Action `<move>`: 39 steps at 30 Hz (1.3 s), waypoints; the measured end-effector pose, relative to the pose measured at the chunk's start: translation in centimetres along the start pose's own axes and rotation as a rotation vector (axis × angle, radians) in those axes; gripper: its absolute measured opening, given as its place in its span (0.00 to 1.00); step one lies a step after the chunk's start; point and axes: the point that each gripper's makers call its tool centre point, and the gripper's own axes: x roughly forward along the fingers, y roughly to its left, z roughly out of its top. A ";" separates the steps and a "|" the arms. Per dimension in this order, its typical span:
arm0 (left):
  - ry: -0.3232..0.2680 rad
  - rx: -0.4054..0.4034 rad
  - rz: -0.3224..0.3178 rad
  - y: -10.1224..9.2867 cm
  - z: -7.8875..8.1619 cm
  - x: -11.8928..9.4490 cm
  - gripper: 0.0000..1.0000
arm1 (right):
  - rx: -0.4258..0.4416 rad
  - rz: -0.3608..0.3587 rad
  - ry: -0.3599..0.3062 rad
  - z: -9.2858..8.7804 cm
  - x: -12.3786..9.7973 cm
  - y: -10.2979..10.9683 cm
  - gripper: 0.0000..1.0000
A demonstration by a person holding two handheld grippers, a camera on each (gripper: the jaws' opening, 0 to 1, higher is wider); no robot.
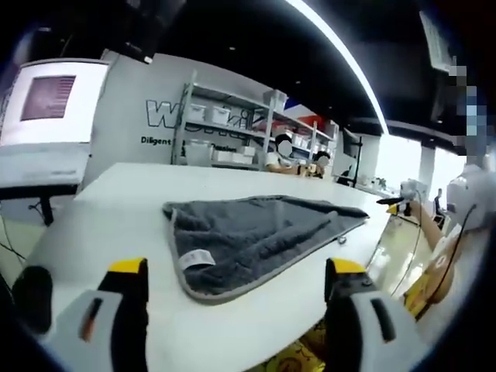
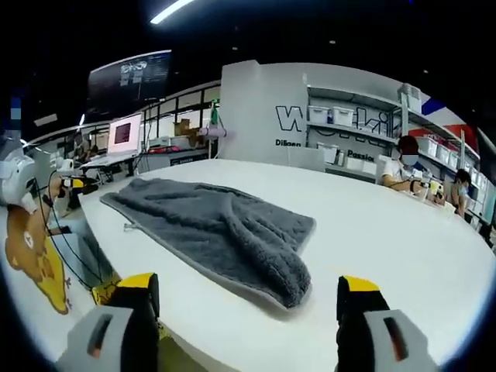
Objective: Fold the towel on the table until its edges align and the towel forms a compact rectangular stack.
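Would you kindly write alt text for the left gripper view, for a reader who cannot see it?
A grey towel lies loosely folded on a white table, a white label near its closest edge. The left gripper hovers before it, jaws wide apart and holding nothing. Shelving stands behind.

Left gripper (image 1: 236, 283): jaws wide apart, yellow-tipped, level, holding nothing. Right gripper (image 2: 248, 294): jaws also wide apart, yellow tips up, nothing between them. Both hover, touching nothing.
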 end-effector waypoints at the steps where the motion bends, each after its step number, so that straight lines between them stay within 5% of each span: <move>1: 0.000 0.000 0.000 0.0 0.0 0.0 0.99 | 0.001 0.000 0.000 0.0 0.0 -0.1 0.99; 8: 0.019 0.012 -0.013 0.3 0.6 0.7 0.99 | 0.007 -0.007 0.002 0.4 -0.2 -1.0 0.99; 14: 0.034 0.033 -0.103 0.0 2.3 3.2 0.99 | -0.013 0.010 0.012 2.0 0.6 -2.7 0.99; 17: 0.066 0.105 -0.154 0.0 3.6 5.1 0.98 | -0.036 0.046 0.024 2.5 1.2 -3.3 0.99; 23: 0.091 0.147 -0.256 1.0 6.2 9.4 0.98 | -0.105 0.098 0.096 3.3 3.9 -5.8 0.99; 27: 0.119 0.155 -0.292 2.2 6.6 11.9 0.97 | -0.131 0.128 0.098 4.6 6.1 -7.0 0.97; 39: 0.251 0.129 -0.259 7.9 6.4 20.1 0.91 | -0.158 0.154 0.150 5.9 13.7 -9.4 0.84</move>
